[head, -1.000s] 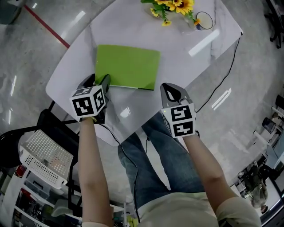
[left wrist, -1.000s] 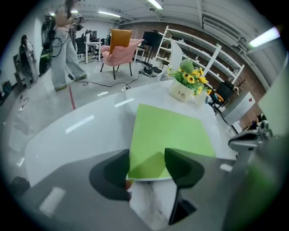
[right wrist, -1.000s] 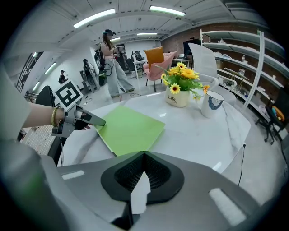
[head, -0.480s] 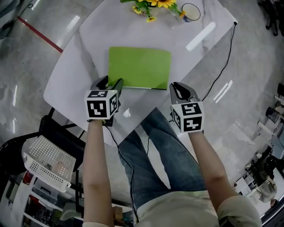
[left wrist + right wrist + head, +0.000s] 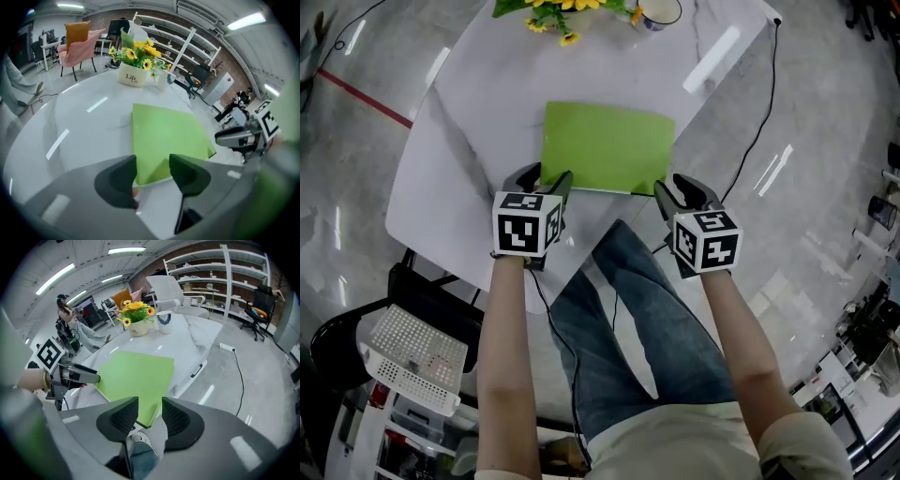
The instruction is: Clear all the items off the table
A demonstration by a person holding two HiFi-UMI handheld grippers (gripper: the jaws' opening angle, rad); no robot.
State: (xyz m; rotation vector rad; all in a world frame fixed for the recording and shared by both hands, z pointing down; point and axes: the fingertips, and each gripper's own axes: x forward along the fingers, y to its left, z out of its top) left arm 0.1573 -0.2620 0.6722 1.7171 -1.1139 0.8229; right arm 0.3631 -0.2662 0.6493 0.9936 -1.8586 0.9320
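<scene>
Tabletop: white marble-look table (image 5: 478, 122) with rounded corners, seen almost straight down in the head view.
Main item: flat rectangular green folder (image 5: 609, 148) was lying flat on the table, close to the edge nearest the person, with nothing on top of it.
Left gripper: the left gripper (image 5: 544, 178) was pointing down at the green folder's near-left corner. In its own view the jaws stood clearly apart and that corner showed in the gap. The pads weren't squeezing it. Honestly couldn't tell if the corner was actually in between them or just past the tips.
Right gripper: the right gripper (image 5: 680, 187) was at the near-right corner, right by the table edge. Its jaws had just been opening and had a modest gap. The folder's corner lined up with that gap too, but the pads weren't pressing on it.
Both grippers: one at each near corner, the folder's near edge running between them.
Flowers: white pot of yellow sunflowers (image 5: 131, 75) with "Life" printed on it sat at the far side of the table, well apart from the folder.
Mug: white mug with a dark rim (image 5: 659, 11) stood just beside the pot.
Cable: thin black cable (image 5: 761, 122) ran from the table's far-right corner down across the grey floor.
Basket: white perforated plastic basket (image 5: 412, 361) was off the table, low on the person's left.
Legs: blue jeans (image 5: 619, 319) showed below the table edge, between the two forearms.
</scene>
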